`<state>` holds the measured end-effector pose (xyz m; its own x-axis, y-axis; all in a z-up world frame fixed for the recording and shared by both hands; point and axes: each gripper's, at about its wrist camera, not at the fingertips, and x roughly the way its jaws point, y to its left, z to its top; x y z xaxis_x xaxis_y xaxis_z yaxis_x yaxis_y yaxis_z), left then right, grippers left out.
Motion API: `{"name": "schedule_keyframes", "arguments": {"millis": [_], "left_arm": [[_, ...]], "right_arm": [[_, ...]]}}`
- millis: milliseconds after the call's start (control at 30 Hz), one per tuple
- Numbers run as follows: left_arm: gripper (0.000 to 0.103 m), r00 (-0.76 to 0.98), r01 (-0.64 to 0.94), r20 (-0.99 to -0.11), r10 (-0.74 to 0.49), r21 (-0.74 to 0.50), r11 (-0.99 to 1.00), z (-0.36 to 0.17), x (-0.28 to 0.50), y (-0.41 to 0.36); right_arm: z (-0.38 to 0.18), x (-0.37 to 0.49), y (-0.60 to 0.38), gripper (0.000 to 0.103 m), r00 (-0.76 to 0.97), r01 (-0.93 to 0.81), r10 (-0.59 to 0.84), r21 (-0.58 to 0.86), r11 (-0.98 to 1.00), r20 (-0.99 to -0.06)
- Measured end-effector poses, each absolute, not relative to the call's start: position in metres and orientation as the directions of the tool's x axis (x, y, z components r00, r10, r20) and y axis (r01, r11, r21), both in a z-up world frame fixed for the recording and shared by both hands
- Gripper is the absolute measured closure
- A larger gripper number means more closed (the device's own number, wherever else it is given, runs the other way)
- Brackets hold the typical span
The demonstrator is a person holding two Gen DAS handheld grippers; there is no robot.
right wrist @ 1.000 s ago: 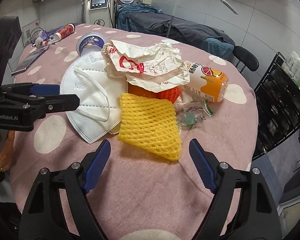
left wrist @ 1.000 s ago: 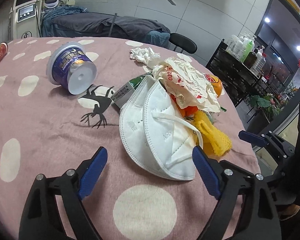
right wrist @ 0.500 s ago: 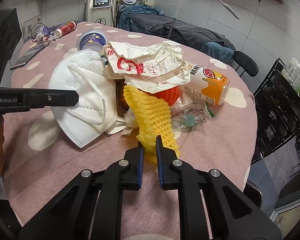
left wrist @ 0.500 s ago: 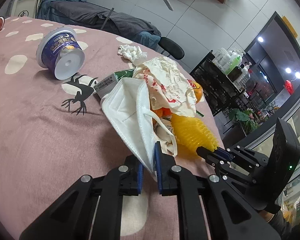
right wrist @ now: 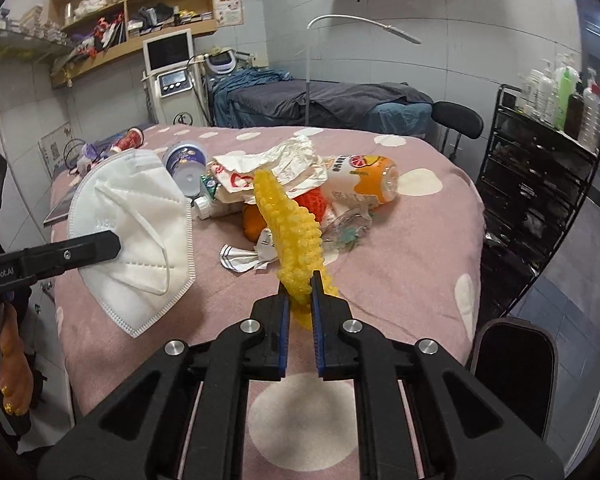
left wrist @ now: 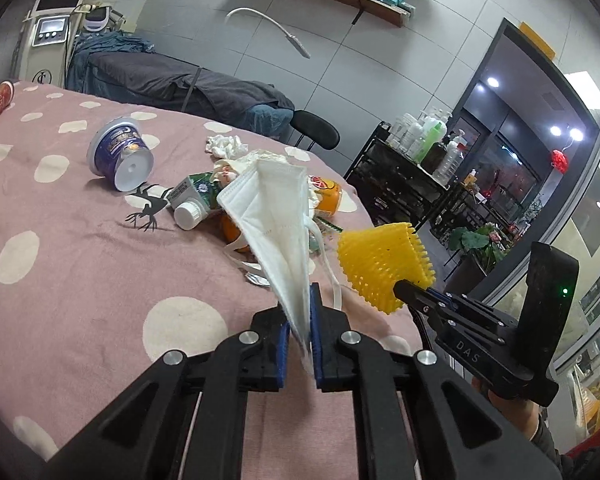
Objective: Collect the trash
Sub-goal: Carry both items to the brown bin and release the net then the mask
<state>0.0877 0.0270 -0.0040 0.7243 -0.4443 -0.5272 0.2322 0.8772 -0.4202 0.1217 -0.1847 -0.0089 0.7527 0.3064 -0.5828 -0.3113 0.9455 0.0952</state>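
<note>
My left gripper [left wrist: 300, 320] is shut on the edge of a white face mask [left wrist: 276, 216], which hangs lifted off the pink dotted tablecloth [left wrist: 60, 280]. My right gripper [right wrist: 300, 300] is shut on a yellow foam fruit net [right wrist: 292, 232], also raised above the cloth. Each view shows the other tool: the right gripper [left wrist: 404, 290] with the yellow net [left wrist: 380, 264] at the right, the left gripper [right wrist: 114, 244] with the mask [right wrist: 140, 216] at the left. A pile of trash stays on the table: crumpled paper wrapper [right wrist: 284, 164], orange drink bottle [right wrist: 364, 180], orange peel [right wrist: 252, 220].
A purple yoghurt cup [left wrist: 120, 152] lies on its side beside a small white-capped bottle [left wrist: 188, 208] and a crumpled tissue [left wrist: 226, 145]. A black trolley with bottles [right wrist: 540, 168] stands right of the table, and a black chair [right wrist: 458, 124] and a treatment bed [right wrist: 320, 100] behind it.
Both grippers went from wide open to shut, the left on the mask, the right on the yellow net. Both pieces have since been lifted off the cloth and pulled back from the pile.
</note>
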Motion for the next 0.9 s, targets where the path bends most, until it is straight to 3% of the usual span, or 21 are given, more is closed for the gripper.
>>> {"name": "schedule_keyframes", "arguments": {"millis": [233, 433, 633, 900], "left_arm": [[0.093, 0.664, 0.361, -0.513, -0.544, -0.417, 0.834, -0.003, 0.091, -0.022], [0.093, 0.597, 0.469, -0.515, -0.615, -0.397, 0.789, -0.001, 0.103, -0.072], [0.093, 0.535, 0.529, -0.540, -0.649, -0.384, 0.756, -0.007, 0.110, -0.111], [0.093, 0.472, 0.582, -0.571, -0.672, -0.371, 0.724, -0.017, 0.114, -0.150]], "right_arm": [[-0.015, 0.112, -0.259, 0.093, 0.808, -0.081, 0.112, 0.080, 0.994, -0.579], [-0.076, 0.132, -0.331, 0.093, 0.704, 0.127, -0.103, -0.017, 0.992, -0.703], [-0.158, 0.154, -0.385, 0.093, 0.510, 0.225, -0.100, 0.021, 0.974, -0.854], [-0.206, 0.160, -0.401, 0.091, 0.400, 0.285, -0.057, 0.065, 0.956, -0.915]]}}
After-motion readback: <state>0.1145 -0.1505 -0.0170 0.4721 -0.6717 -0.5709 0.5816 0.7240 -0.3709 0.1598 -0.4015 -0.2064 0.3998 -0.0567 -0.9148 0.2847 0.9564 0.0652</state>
